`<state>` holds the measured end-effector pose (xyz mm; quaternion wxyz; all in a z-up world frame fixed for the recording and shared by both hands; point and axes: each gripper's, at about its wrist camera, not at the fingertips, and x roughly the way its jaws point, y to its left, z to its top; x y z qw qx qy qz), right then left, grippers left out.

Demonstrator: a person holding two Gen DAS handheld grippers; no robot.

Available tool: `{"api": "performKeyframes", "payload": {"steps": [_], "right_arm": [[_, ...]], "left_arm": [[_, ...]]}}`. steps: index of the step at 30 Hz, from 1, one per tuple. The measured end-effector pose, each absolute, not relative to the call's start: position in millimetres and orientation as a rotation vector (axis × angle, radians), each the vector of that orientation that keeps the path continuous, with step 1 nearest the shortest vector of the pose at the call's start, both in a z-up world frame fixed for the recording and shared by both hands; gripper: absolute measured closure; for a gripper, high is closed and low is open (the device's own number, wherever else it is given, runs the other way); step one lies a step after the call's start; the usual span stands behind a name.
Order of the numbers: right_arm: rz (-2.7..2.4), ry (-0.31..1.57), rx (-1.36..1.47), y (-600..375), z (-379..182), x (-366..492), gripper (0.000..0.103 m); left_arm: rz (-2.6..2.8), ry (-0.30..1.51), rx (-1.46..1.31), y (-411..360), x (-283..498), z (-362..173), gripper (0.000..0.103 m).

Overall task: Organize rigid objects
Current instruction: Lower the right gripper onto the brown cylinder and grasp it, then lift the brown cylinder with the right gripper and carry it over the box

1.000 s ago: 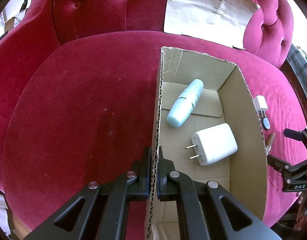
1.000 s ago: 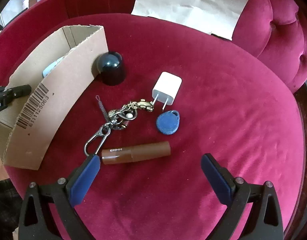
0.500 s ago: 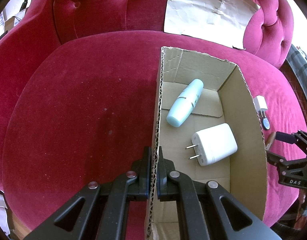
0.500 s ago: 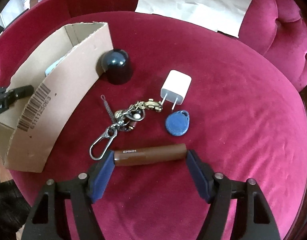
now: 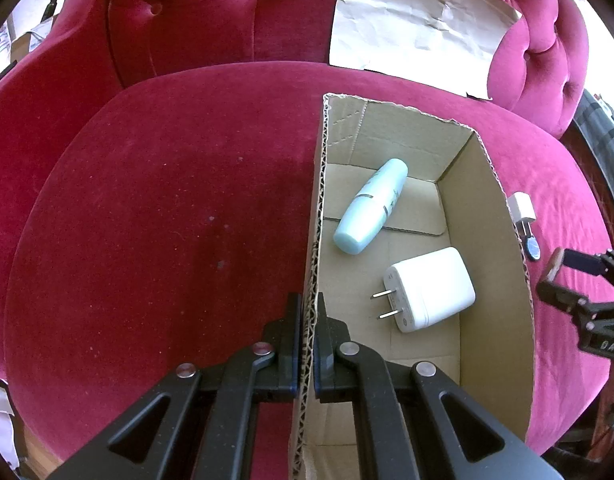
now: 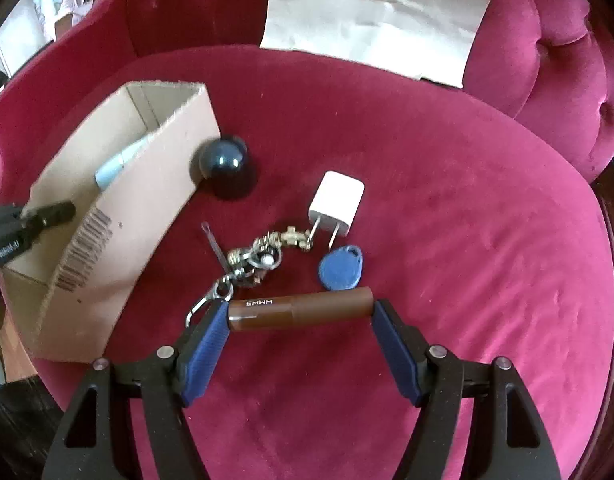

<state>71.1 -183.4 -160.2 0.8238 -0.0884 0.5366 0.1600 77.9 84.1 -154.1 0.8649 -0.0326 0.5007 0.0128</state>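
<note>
We've got the left tool [image 5: 306, 334] pinched tight on the cardboard box [image 5: 503, 280] wall, on the red velvet seat [image 6: 467, 240]. Our right tool [image 6: 301, 334] has the brown tube [image 6: 301, 314] clamped end to end, just in front of the keychain [image 6: 259, 258] and blue fob [image 6: 341, 268]. Mint bottle [image 5: 371, 212] and white charger [image 5: 431, 288] sit inside the box.

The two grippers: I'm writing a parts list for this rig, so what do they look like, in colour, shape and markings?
Both are black two-finger frames with triangular cut-outs and silver rivets at the joints. The right gripper has blue ribbed pads; seen from the left wrist view, its frame carries white letters. The left gripper has black fingers and white lettering along its side.
</note>
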Motion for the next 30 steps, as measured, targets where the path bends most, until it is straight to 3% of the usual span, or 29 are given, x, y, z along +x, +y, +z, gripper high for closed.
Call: {"api": "performKeyframes", "payload": {"steps": [30], "right_arm": [[0.445, 0.918, -0.138, -111.6, -81.9, 73.6, 0.027]], "left_arm": [[0.022, 1.050, -0.077, 86.9, 77.8, -153.3, 0.099]]}}
